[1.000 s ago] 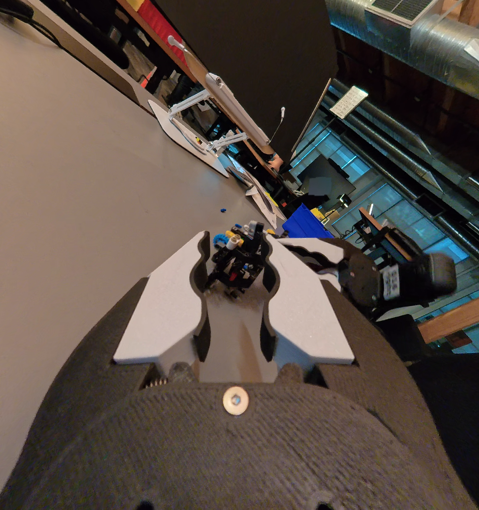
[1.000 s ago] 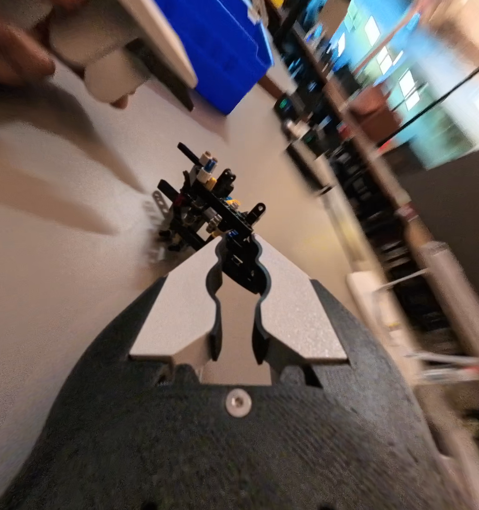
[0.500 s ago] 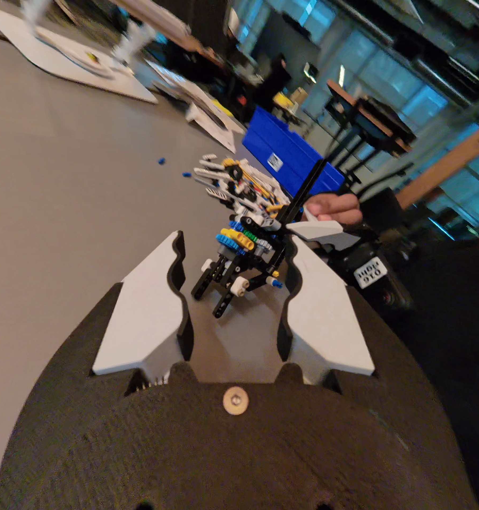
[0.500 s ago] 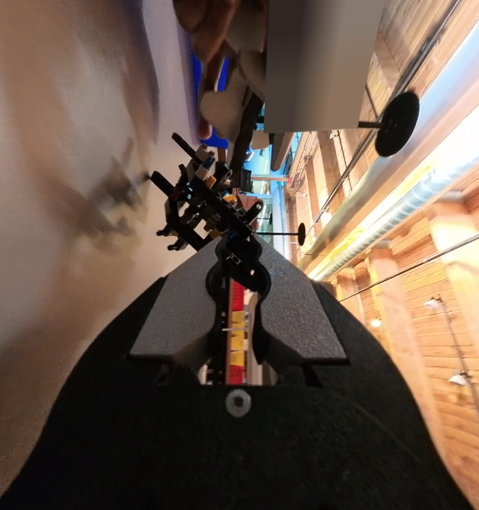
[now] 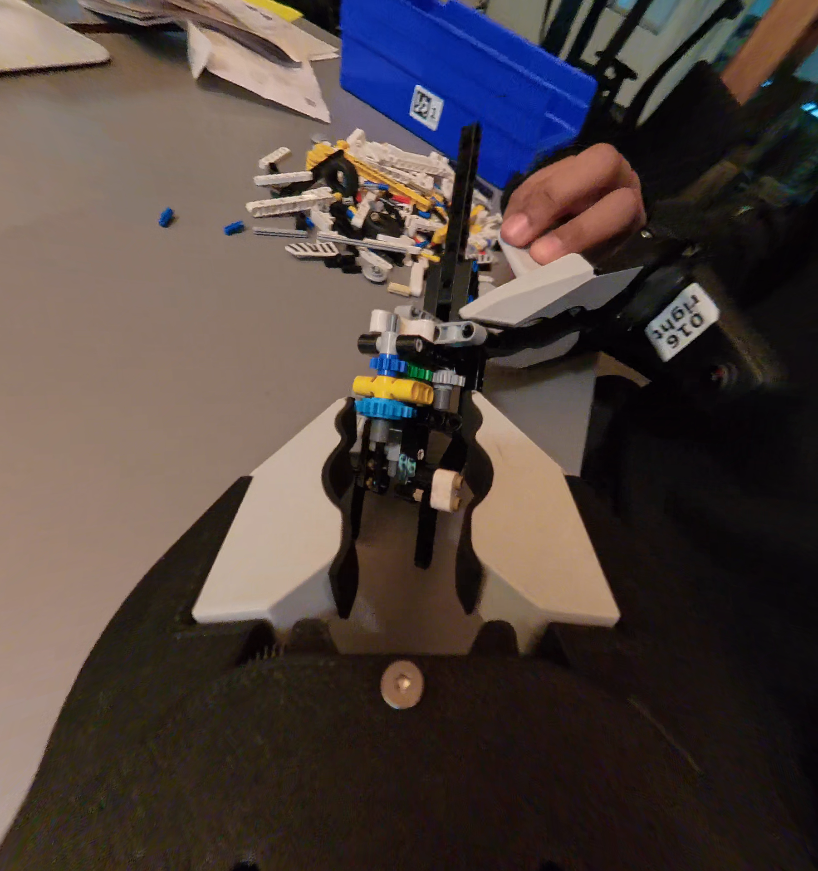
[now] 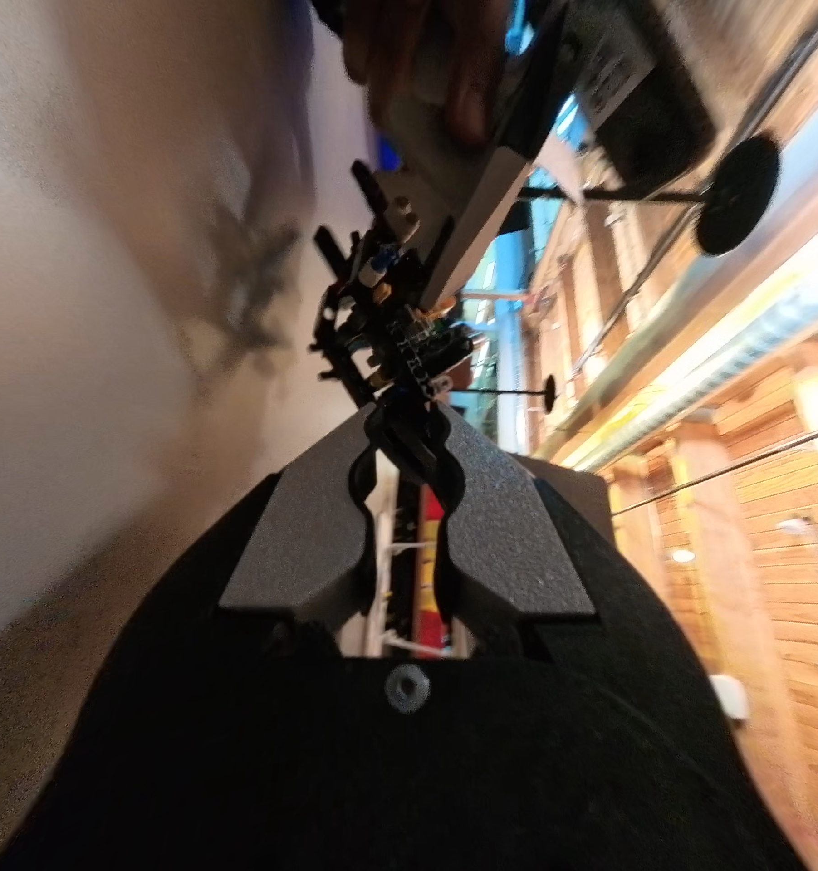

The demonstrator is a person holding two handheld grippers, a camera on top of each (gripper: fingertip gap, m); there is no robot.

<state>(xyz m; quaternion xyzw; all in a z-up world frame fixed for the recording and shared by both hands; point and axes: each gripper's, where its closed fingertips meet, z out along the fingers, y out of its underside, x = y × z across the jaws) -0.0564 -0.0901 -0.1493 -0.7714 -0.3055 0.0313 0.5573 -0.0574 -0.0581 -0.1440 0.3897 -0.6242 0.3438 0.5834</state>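
Left of the gear model (image 5: 400, 400) the grey surface (image 5: 114, 353) lies open, with only two blue pins (image 5: 166, 217) apart from the loose-parts pile (image 5: 374, 212) before the blue bin (image 5: 458, 80). The left tongs (image 5: 409, 414) stand narrowed around the model's black lower frame, its blue, yellow and green gears above their tips. The right tongs (image 6: 407, 422) pinch its black beam near the surface's edge.

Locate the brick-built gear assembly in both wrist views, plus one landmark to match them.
Left wrist view: gear assembly at centre, between the left gripper fingers.
Right wrist view: same gear assembly above centre, blurred, its black beam clamped by the right gripper.
Shared landmark: white round piece on the assembly.
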